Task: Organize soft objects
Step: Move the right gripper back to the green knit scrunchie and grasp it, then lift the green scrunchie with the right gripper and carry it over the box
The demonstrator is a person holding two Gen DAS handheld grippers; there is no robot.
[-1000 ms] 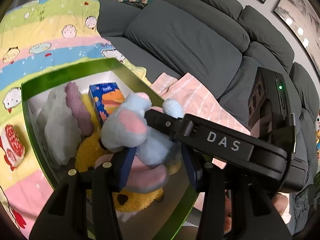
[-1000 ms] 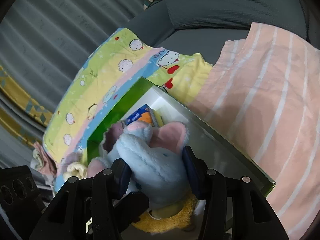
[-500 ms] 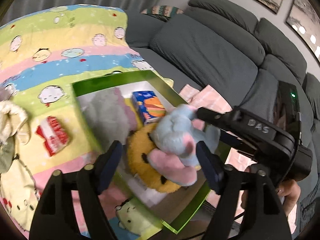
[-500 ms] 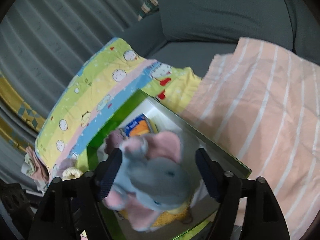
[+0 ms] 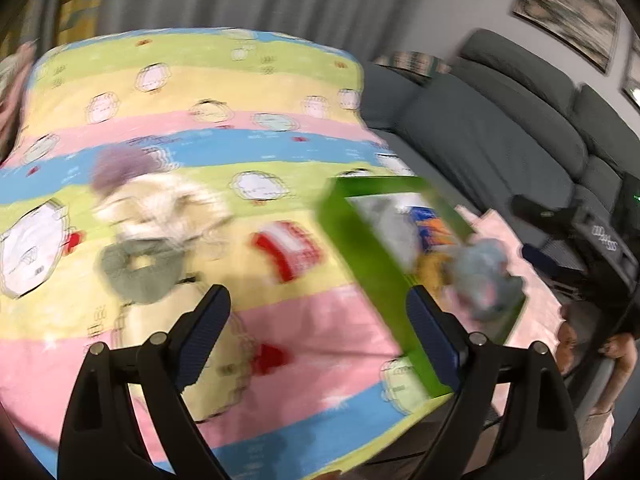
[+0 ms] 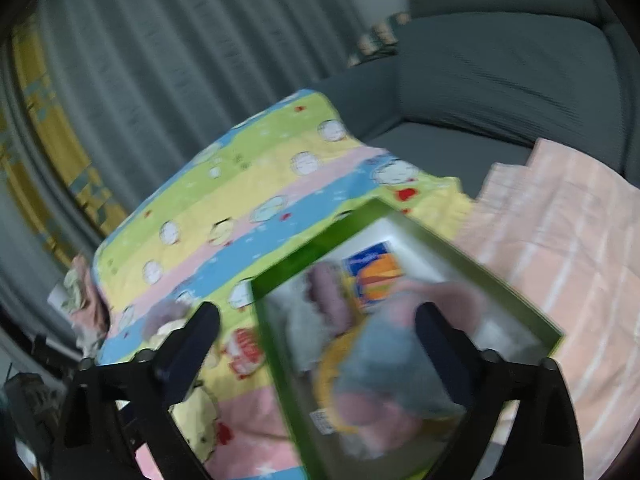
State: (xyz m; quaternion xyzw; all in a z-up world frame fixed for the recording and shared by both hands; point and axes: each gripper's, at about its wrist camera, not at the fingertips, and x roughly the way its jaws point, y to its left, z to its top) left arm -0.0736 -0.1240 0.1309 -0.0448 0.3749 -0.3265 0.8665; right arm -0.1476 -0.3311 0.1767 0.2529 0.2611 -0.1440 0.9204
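A green box (image 5: pixel 360 256) (image 6: pixel 276 320) sits on a striped cartoon blanket (image 5: pixel 200 120) (image 6: pixel 240 208). A blue and pink plush elephant (image 5: pixel 486 276) (image 6: pixel 392 364) lies in it on a yellow plush (image 6: pixel 332 360), beside a grey and purple plush (image 6: pixel 320 304) and a blue-orange tissue pack (image 5: pixel 434 228) (image 6: pixel 374 272). My left gripper (image 5: pixel 318 328) is open and empty above the blanket. My right gripper (image 6: pixel 318 340) (image 5: pixel 560 240) is open and empty above the box. Loose on the blanket lie a cream and purple plush (image 5: pixel 160 196), a grey fabric ring (image 5: pixel 138 268) and a red-white pack (image 5: pixel 292 250) (image 6: pixel 244 354).
A grey sofa (image 5: pixel 500 128) (image 6: pixel 500 72) runs behind, with a pink striped cloth (image 6: pixel 568 232) on its seat. Grey curtains (image 6: pixel 140 60) hang at the back. Both views are motion-blurred.
Both grippers opened and let go of the plush elephant, which now lies in the box. The left gripper swung left over the blanket; the right gripper pulled back.
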